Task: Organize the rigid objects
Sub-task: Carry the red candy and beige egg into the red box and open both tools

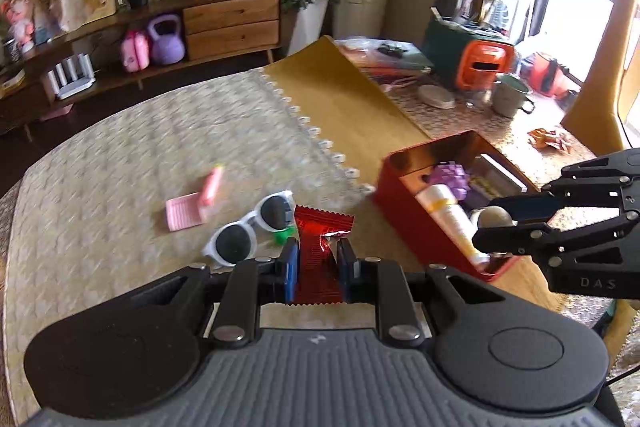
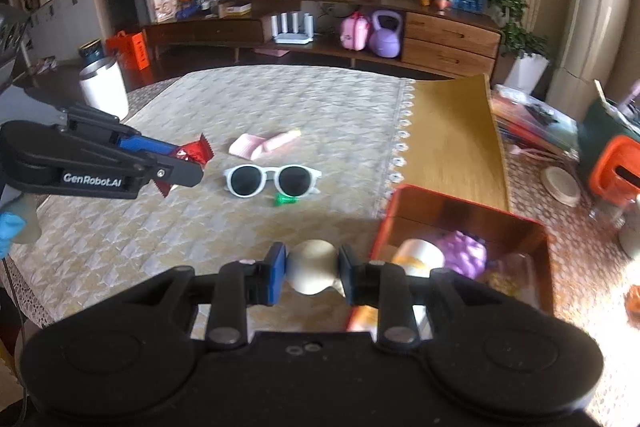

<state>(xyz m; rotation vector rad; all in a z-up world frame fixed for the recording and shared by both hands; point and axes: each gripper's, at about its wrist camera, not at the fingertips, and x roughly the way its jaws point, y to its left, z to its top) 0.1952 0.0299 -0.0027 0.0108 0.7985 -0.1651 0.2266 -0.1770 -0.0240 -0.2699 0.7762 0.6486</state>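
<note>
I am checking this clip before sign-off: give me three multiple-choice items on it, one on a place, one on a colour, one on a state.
1. Where do the sunglasses lie?
A. In the red box
B. On the tablecloth, outside the box
C. In the left gripper

2. What colour is the wrapper held by the left gripper?
A. Red
B. Green
C. Yellow

3. What is the state of the right gripper?
A. Open and empty
B. Shut on a pale rounded thing
C. Shut on the white tube

Key: 1 B, the sunglasses rest on the tablecloth left of the red box. 2 A, the crinkled wrapper between the jaws is shiny red. 3 B, both pads press the pale rounded thing, while the white tube lies in the box.
</note>
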